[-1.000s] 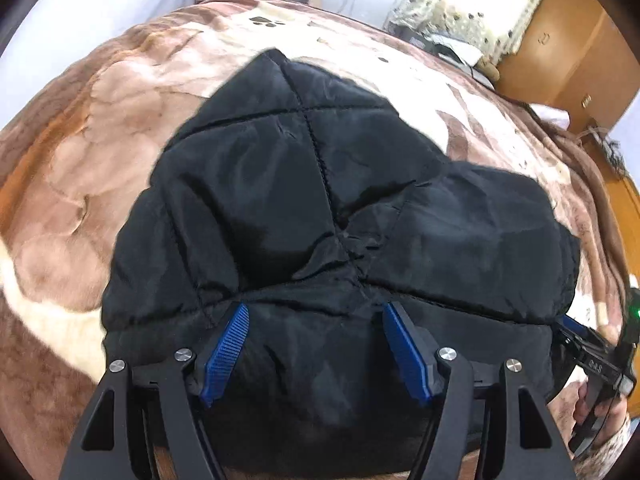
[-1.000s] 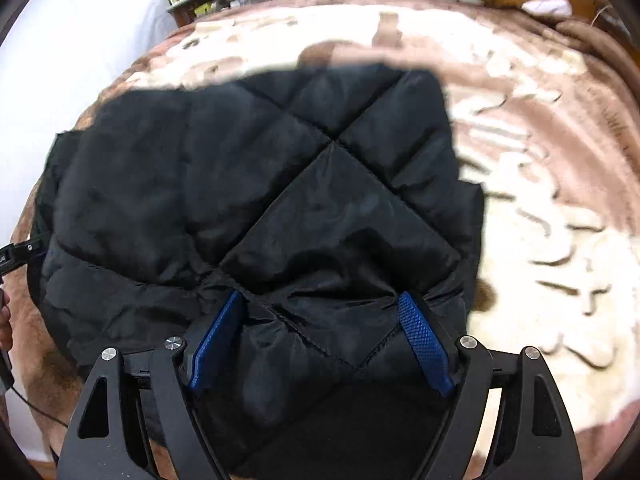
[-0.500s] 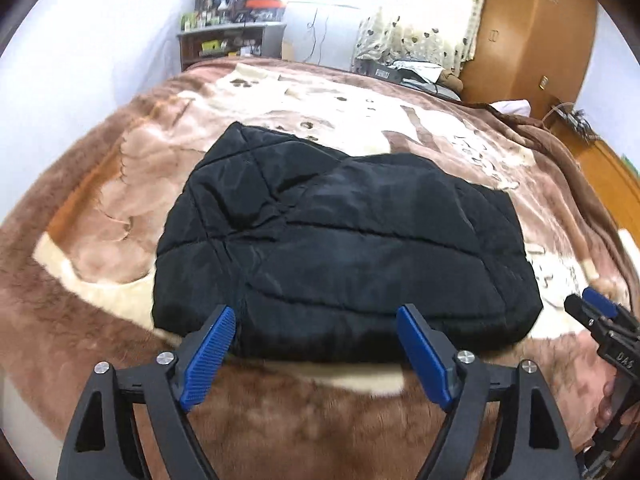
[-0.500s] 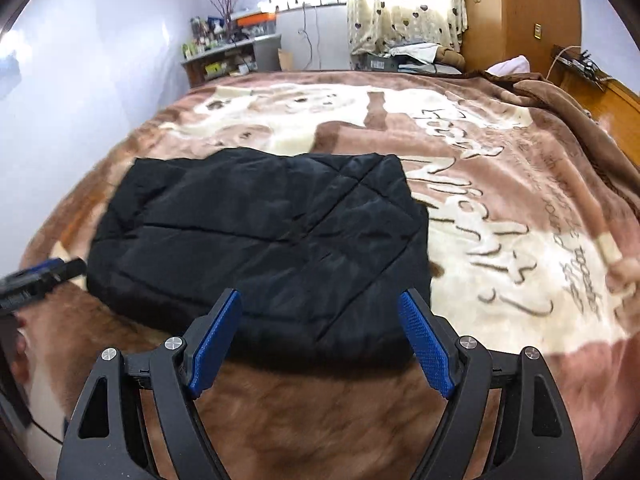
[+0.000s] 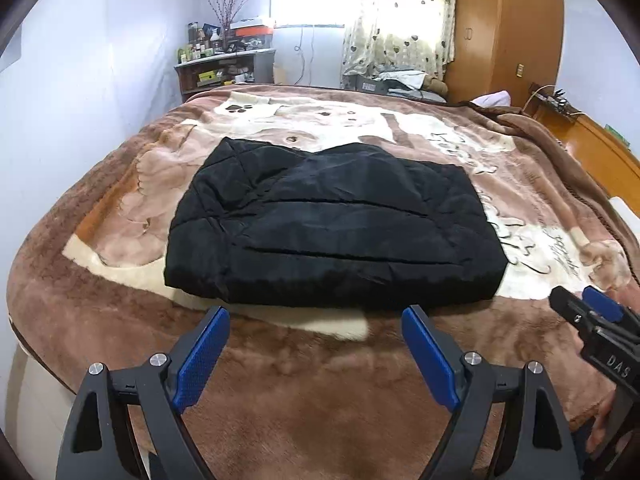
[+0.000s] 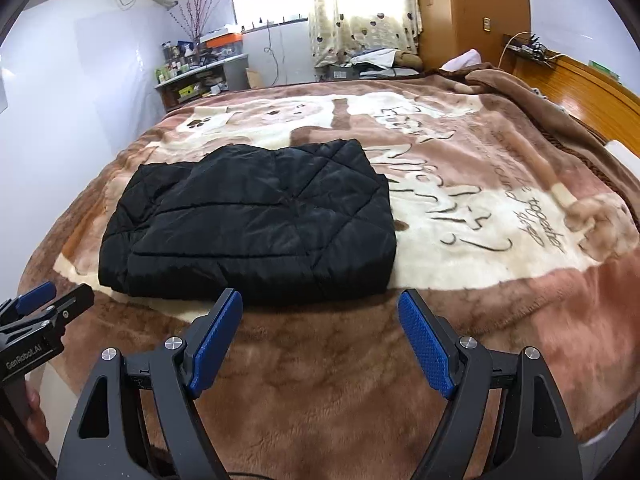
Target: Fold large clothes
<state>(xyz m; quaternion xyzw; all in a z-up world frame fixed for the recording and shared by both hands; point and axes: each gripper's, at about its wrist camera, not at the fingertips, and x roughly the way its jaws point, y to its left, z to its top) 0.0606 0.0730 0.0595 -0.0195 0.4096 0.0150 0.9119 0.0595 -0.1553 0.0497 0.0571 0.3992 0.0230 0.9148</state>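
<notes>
Bedroom surroundings
A brown plush blanket (image 5: 280, 380) is covering the bed; heart-print curtains (image 6: 360, 4) are hanging beside a cluttered shelf (image 5: 224, 68).

Jacket: your folded black quilted jacket (image 5: 332, 236) lies on the brown plush blanket (image 5: 304, 392).
Shelf: the cluttered wooden shelf (image 5: 224, 70) stands behind.

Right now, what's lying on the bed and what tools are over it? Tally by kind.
Black quilted jacket, folded: 1
Brown patterned blanket: 1
Tools, both open and empty: 2, the left tool and the right tool
Total: 4
</notes>
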